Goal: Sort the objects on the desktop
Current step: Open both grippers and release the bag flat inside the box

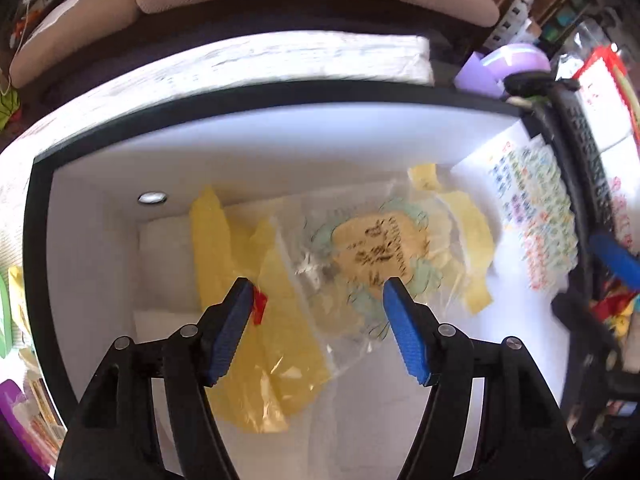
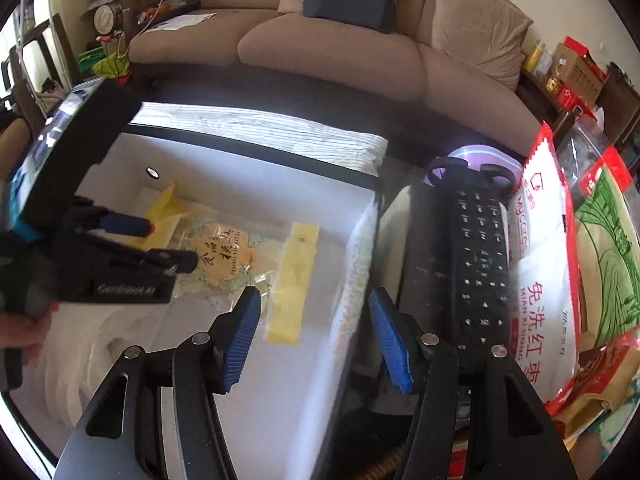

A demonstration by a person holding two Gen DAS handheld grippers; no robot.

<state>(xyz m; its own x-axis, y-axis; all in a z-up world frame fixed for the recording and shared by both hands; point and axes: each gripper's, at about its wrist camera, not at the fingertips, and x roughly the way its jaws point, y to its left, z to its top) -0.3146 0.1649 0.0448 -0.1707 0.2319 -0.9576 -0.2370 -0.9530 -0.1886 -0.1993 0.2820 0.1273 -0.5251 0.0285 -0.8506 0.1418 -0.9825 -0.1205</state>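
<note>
The white bin [image 2: 248,360] gathers the sorted packets: yellow sachets [image 1: 224,264] toward its left wall, a clear printed packet [image 1: 372,256] mid-floor, a single yellow sachet [image 2: 294,280] nearer its right wall. The left gripper [image 1: 318,292] points steeply down over the packets, jaws released, nothing clamped. The right gripper [image 2: 314,306] straddles the bin's right rim, parted and empty, beside the black remote [image 2: 480,264] outside, probably next.

We see yellow packets [image 1: 256,320] in a white, black-rimmed box [image 1: 280,96], blue ribbed pads [image 1: 406,336] on our grippers, a black remote [image 2: 480,264], a tan sofa [image 2: 328,52].
</note>
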